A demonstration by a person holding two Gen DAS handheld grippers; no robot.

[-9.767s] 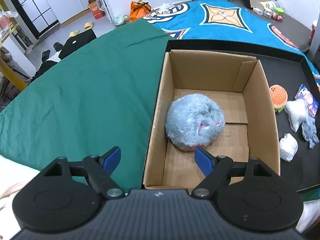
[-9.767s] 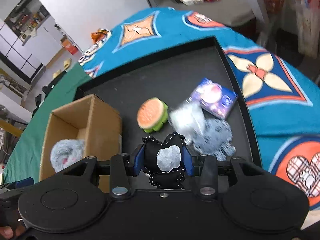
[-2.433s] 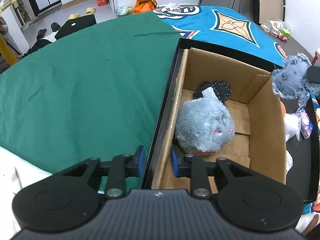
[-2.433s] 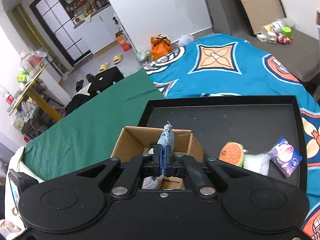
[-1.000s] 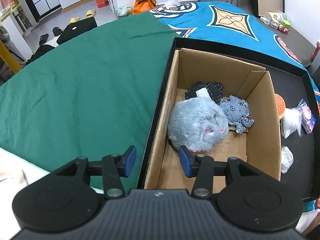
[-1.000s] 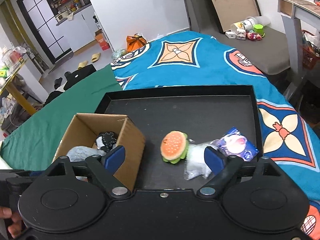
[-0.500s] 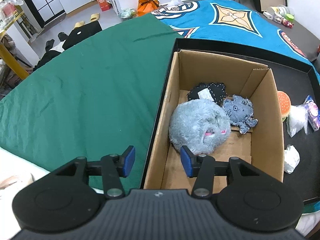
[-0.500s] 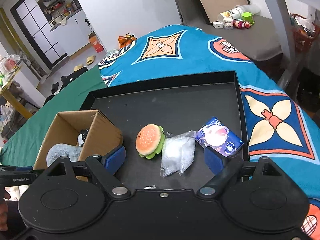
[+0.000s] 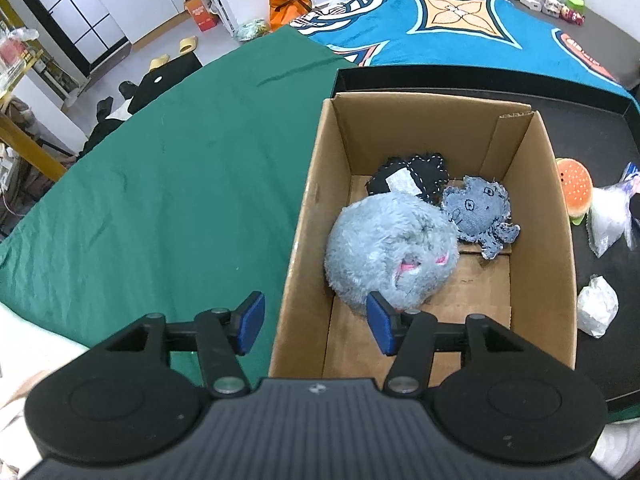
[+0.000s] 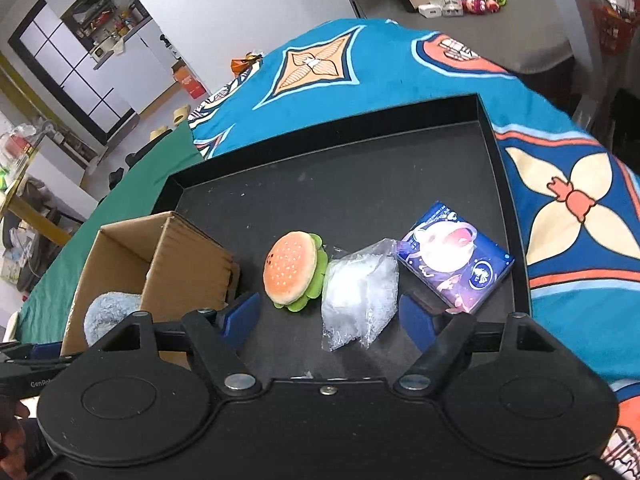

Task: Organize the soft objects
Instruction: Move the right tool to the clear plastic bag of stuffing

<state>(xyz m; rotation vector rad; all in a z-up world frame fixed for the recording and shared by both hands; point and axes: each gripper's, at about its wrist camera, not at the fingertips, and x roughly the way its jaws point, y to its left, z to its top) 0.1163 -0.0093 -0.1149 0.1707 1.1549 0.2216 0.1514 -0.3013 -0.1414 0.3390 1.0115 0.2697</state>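
Left wrist view: the left gripper [image 9: 314, 324] is seen opening, nothing gripped, its blue pads straddling the left wall of the brown cardboard box [image 9: 304, 216], in which a fluffy grey plush ball [image 9: 390, 248], a black stitched heart cushion [image 9: 412, 178] and a denim octopus toy [image 9: 478, 210] are packed touching. Right wrist view: the right gripper [image 10: 330, 320] is seen closing, nothing pinched yet, with a clear crinkled plastic bag [image 10: 358, 288] between its pads on the black tray [image 10: 360, 184], beside an orange-and-green plush burger [image 10: 294, 270] and a blue printed packet [image 10: 456, 256].
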